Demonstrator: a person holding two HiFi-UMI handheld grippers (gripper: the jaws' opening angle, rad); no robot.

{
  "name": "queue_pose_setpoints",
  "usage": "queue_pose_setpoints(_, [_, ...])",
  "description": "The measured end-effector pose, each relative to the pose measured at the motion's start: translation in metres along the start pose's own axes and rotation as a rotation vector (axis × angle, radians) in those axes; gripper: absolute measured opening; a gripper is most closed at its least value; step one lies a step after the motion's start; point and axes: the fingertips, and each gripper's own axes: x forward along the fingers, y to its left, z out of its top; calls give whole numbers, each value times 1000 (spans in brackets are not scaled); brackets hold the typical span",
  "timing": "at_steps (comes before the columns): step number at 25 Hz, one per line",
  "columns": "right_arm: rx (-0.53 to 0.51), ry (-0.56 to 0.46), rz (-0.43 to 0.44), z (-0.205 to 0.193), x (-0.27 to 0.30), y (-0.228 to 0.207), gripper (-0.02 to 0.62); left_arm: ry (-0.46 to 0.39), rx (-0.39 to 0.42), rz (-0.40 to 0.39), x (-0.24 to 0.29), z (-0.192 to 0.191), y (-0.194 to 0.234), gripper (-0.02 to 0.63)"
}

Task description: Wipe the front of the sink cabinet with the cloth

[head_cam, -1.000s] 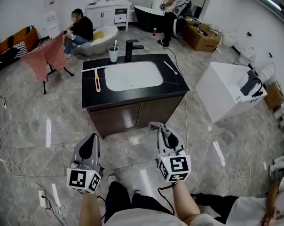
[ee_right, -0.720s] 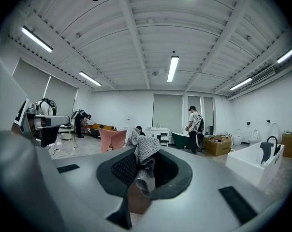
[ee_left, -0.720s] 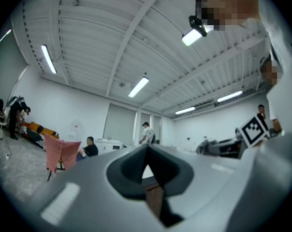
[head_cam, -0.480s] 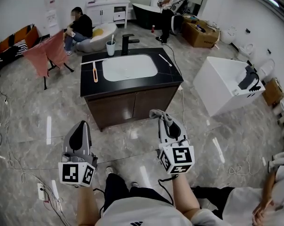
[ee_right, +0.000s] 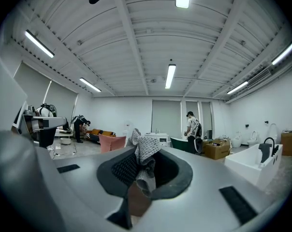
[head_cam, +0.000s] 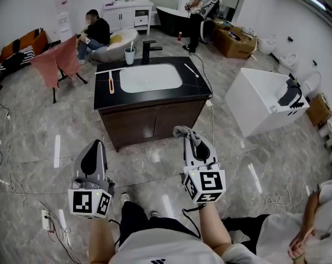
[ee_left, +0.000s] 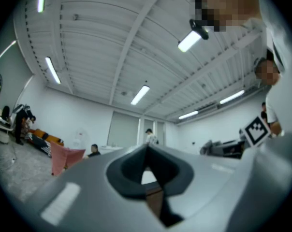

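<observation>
Sink cabinet [head_cam: 155,122] sits a touch higher in the head view than half a second ago; both tools have barely moved. Room is a showroom with a grey marble floor [head_cam: 39,147] and a white ribbed ceiling with strip lights.

Left to right:
- cables [head_cam: 12,186] trail over the floor at far left, and a pink draped rack [head_cam: 56,62] stands behind them
- seated person [head_cam: 94,34] by the back wall
- left tool [head_cam: 94,144] has its jaws together with nothing in them, well short of the cabinet
- cabinet has dark wood doors, and its black desk top carries a white basin [head_cam: 150,77], a cup [head_cam: 130,55], a black faucet [head_cam: 149,49] and an orange-handled brush [head_cam: 111,83]
- right tool [head_cam: 189,139] is clamped on the cloth [head_cam: 182,131], a grey patterned bunch sticking out past the jaw tips, near the cabinet's right door but not touching it
- standing person [head_cam: 202,4] by a black bathtub [head_cam: 171,16]
- cardboard box [head_cam: 237,42], then a white unit [head_cam: 262,100] to the cabinet's right

Only open floor lies between the tools and the cabinet front.
</observation>
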Motion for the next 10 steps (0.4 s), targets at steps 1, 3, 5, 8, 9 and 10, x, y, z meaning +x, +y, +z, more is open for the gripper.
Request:
queue_pose_setpoints(1, [-1,-2,3,1,-2,1,43,-2,0,2,-2,1,-1,5])
queue_pose_setpoints(3, [-3,-7,8,2,-4,3,43,-6,-2,2,-4,1,-3,5])
queue_pose_setpoints(5, [-5,-10,11,2,-6,3,43,-12,-3,0,-4,2,-6,5])
queue_pose_setpoints(8, [-8,-12,13,4,-8,3,43,-16,-3,-4,-4,4,-9,5])
queue_pose_setpoints(9, [-8,-12,13,4,-9,3,43,-17,-3,-4,-5,4,-10,5])
queue_pose_setpoints(10, [-8,-13,13,5,-10,3,43,-18,-3,-4,-5,5,-10,5])
